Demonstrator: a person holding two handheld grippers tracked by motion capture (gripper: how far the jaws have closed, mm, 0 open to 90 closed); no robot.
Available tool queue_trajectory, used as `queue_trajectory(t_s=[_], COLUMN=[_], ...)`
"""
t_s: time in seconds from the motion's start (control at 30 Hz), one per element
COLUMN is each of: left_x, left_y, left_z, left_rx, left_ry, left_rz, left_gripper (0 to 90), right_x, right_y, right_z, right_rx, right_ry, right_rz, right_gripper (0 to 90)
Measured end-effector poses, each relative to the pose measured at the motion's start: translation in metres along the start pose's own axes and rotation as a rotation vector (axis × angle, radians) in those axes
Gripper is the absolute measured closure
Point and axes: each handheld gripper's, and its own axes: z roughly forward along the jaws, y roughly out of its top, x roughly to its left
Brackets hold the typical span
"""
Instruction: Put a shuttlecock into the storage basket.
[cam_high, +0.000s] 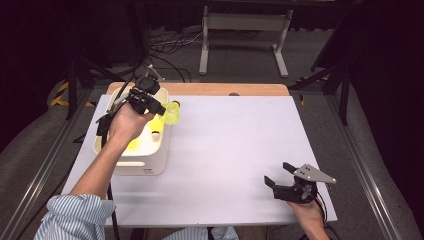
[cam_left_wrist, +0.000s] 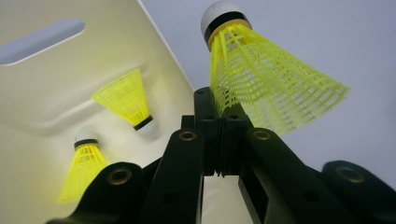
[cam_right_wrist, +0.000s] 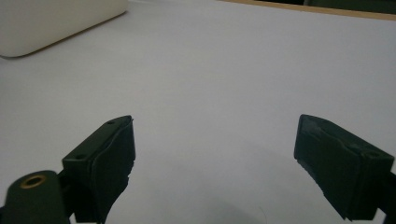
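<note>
Your left gripper (cam_left_wrist: 219, 140) is clenched on the skirt edge of a yellow plastic-mesh shuttlecock with a white cork tip (cam_left_wrist: 261, 79); jaws pinch only a thin strip of the mesh, upper centre of the left gripper view. In the high view the left gripper (cam_high: 161, 108) holds it at the right rim of the cream rectangular plastic bin (cam_high: 150, 162), left of frame. Two more yellow shuttlecocks (cam_left_wrist: 126, 100) lie inside the bin, lower left of the left gripper view.

Your right gripper (cam_right_wrist: 215, 163) is released, jaws wide, nothing between them, hovering over the white table sheet (cam_right_wrist: 224, 70); lower right in the high view (cam_high: 280, 181).

Risks:
- Grip is on flexible mesh only: a quick swing could let it slip or crush the skirt.
- It hangs at the rim: clipping the bin wall could knock it loose.
</note>
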Motion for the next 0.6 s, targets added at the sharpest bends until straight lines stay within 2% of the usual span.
queue_trajectory(t_s=[0.6], left_x=[0.022], left_y=[-0.011], left_z=[-0.004], left_rx=[-0.003], left_ry=[0.044], left_rz=[-0.041], left_gripper=[89.1], right_x=[0.0], right_y=[0.0], right_z=[0.0], right_rx=[-0.001], right_ry=[-0.002], right_rz=[0.001], right_gripper=[13.0])
